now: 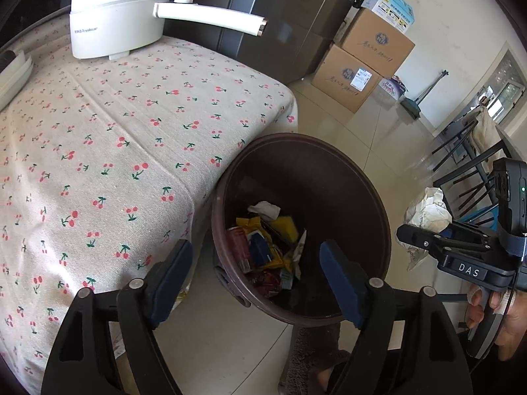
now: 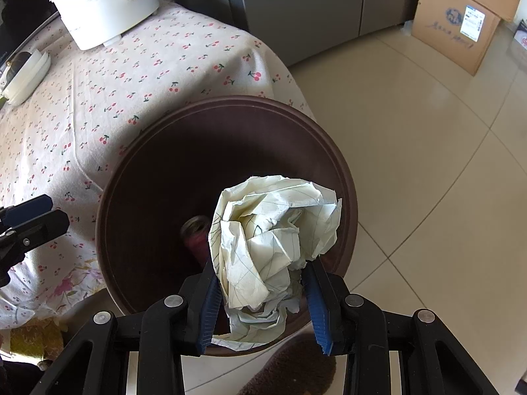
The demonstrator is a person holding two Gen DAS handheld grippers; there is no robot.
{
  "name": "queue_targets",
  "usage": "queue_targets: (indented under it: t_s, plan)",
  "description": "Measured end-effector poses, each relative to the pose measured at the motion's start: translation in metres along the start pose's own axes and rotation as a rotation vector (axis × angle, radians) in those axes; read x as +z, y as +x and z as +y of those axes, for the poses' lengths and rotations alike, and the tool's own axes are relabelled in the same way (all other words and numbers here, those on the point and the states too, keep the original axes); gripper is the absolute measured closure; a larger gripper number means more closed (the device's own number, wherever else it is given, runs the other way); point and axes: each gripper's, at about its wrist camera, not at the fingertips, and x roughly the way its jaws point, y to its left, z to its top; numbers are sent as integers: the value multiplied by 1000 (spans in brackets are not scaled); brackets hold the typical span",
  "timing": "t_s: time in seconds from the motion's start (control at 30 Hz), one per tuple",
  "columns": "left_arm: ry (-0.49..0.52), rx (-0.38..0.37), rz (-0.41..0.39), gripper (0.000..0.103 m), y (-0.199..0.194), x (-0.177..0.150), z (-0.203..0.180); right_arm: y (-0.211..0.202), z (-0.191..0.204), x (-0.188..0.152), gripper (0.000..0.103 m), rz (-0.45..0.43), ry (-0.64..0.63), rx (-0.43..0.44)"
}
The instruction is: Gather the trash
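A dark brown trash bin (image 1: pixel 329 151) stands on the floor against the table's corner. Inside lie several wrappers (image 1: pixel 266 247), a yellow piece and a red can (image 1: pixel 238 247). My left gripper (image 1: pixel 257 256) hangs over the bin's near side, open, with nothing between its blue pads. My right gripper (image 2: pixel 262 266) is shut on a crumpled ball of lined paper (image 2: pixel 276 230), held above the bin's (image 2: pixel 230 102) near rim. In the left wrist view the paper ball (image 1: pixel 428 210) and right gripper (image 1: pixel 461 253) sit right of the bin. The left gripper's fingers (image 2: pixel 29 220) show at the right wrist view's left edge.
The table (image 1: pixel 115 131) wears a cherry-print cloth and carries a white electric pot (image 1: pixel 122 16) with a long handle. A grey fridge (image 1: pixel 280 33), cardboard boxes (image 1: pixel 362 65) and black chairs (image 1: pixel 467 164) stand behind. A brown mat (image 1: pixel 313 345) lies beside the bin. A hand (image 1: pixel 504 312) holds the right gripper.
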Motion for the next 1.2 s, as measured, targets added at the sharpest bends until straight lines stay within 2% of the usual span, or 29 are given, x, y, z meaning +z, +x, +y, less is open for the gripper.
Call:
queue_targets:
  t_s: [0.3, 0.47, 0.5, 0.53, 0.6, 1.2]
  plan:
    - [-1, 93, -10, 6, -18, -5, 16, 0, 3, 0, 60, -1, -1, 2]
    - [14, 144, -15, 2, -27, -11, 20, 0, 5, 2, 55, -3, 16, 8]
    - [17, 153, -17, 2, -29, -11, 21, 0, 6, 3, 44, -4, 29, 15]
    - [19, 160, -20, 1, -31, -12, 22, 0, 5, 3, 28, -5, 44, 25]
    - [22, 172, -22, 1, -35, -14, 25, -2, 6, 5, 20, -13, 70, 41]
    - [-8, 214, -49, 1, -66, -28, 46, -6, 27, 8, 19, -34, 52, 52]
